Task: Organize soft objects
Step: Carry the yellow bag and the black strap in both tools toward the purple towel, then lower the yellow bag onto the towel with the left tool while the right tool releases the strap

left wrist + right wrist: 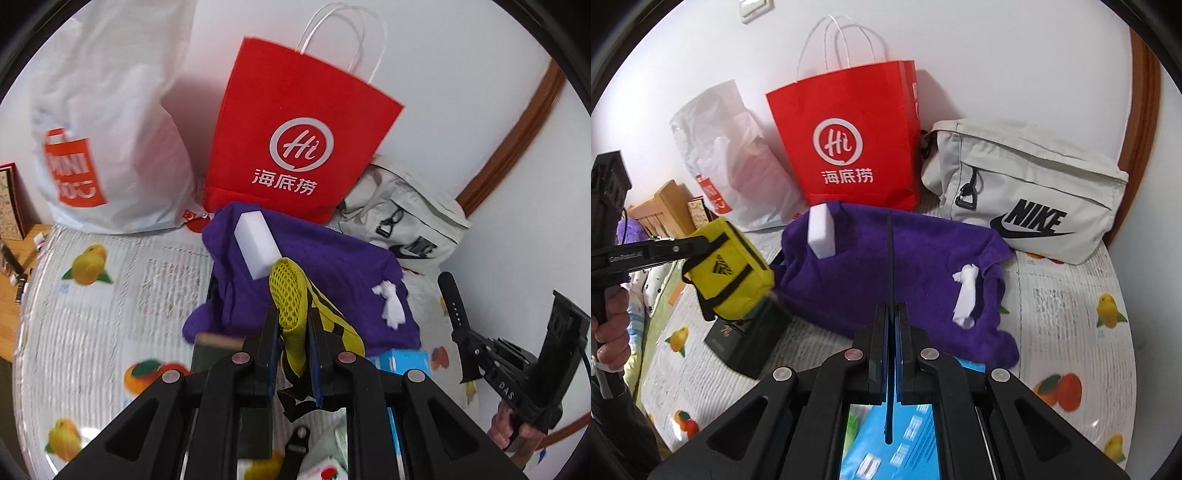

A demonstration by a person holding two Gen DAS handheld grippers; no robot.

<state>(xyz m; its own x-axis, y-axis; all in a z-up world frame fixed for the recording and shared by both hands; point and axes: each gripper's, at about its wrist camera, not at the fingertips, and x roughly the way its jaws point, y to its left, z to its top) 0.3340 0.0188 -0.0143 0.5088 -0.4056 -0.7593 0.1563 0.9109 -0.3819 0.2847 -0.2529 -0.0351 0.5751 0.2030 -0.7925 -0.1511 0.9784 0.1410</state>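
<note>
My left gripper (293, 321) is shut on a yellow mesh pouch (288, 295) with black straps and holds it in the air; the pouch also shows in the right wrist view (729, 269), left of the pile. A purple cloth (886, 273) lies crumpled on the fruit-print table cover. A white sponge block (822, 236) rests on the cloth's back left, and a crumpled white tissue (966, 295) on its right. My right gripper (892, 310) is shut on a thin black strap (890, 258) that runs up over the cloth.
A red paper bag (849, 136) stands behind the cloth against the wall. A white plastic bag (731, 162) stands to its left and a grey Nike pouch (1027, 195) lies to its right. A black box (746, 339) and a blue packet (897, 435) lie near the front.
</note>
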